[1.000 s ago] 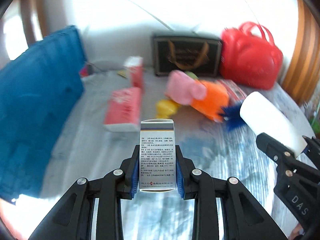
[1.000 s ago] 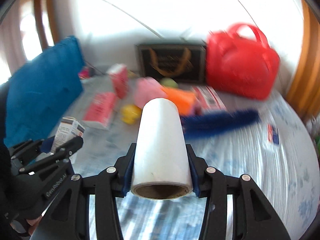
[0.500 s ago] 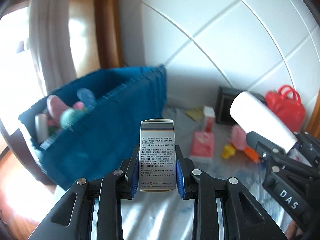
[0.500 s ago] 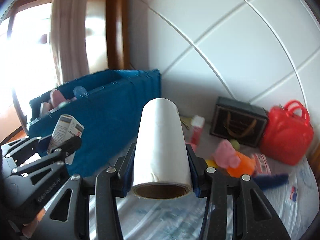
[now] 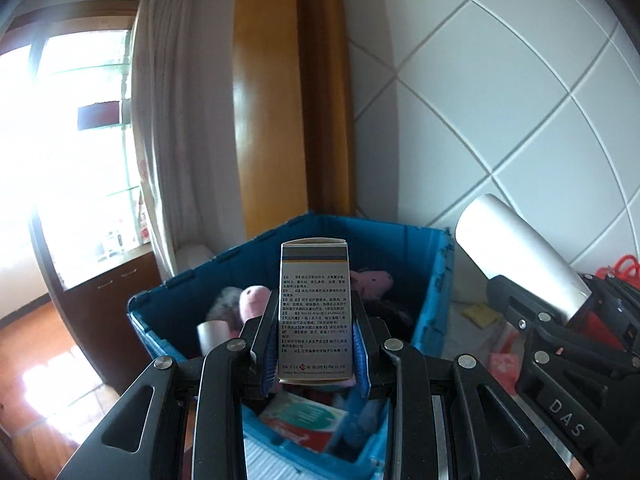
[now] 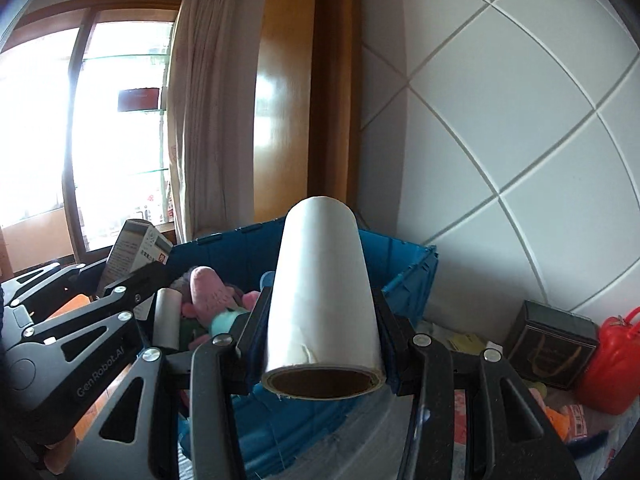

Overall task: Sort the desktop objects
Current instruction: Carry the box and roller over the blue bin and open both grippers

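Left wrist view: we are clamping the left gripper on an upright medicine box, hanging over the blue crate, which lies directly beneath and ahead. To its right, we are gripping a film roll in the right gripper, long axis pointing forward over the crate's near rim. Only the right wrist view is showing the red bag far right.

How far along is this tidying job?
Partly done: the blue crate already holds plush toys and packets. In hand: the left gripper carries a medicine box, the right gripper a white roll, both above the crate. Left: a red bag, black box and small items on the table.
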